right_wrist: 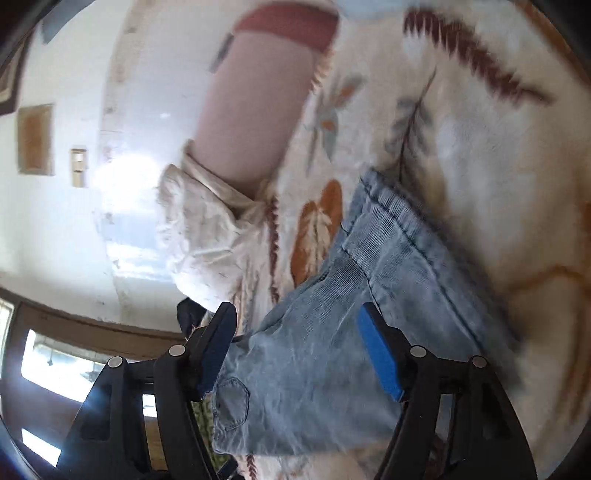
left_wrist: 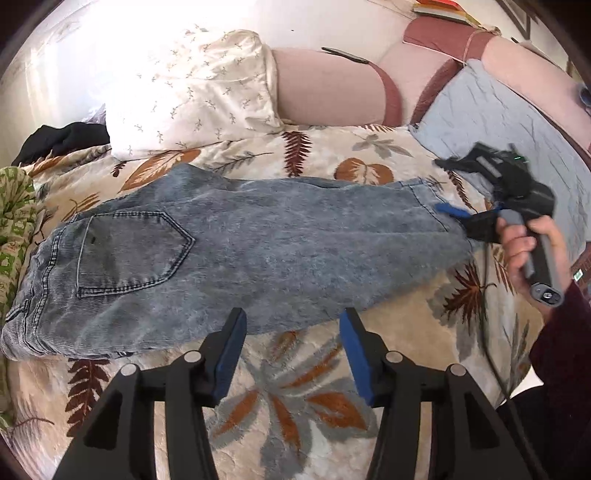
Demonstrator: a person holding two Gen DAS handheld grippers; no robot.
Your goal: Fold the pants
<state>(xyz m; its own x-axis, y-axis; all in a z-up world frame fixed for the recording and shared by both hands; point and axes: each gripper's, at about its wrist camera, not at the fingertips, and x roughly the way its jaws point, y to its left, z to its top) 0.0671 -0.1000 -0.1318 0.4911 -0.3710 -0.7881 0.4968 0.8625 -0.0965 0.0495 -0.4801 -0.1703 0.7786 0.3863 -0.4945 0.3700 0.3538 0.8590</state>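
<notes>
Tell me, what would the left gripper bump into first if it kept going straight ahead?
Probably the jeans. The left gripper is open, and its tips sit right at the near edge of the denim lying on the leaf-print blanket. Its height above the fabric is unclear.

Nothing here can be read. The books at the upper right of the left wrist view show no legible titles, and the small tag at the right edge is too tiny to make out.
</notes>
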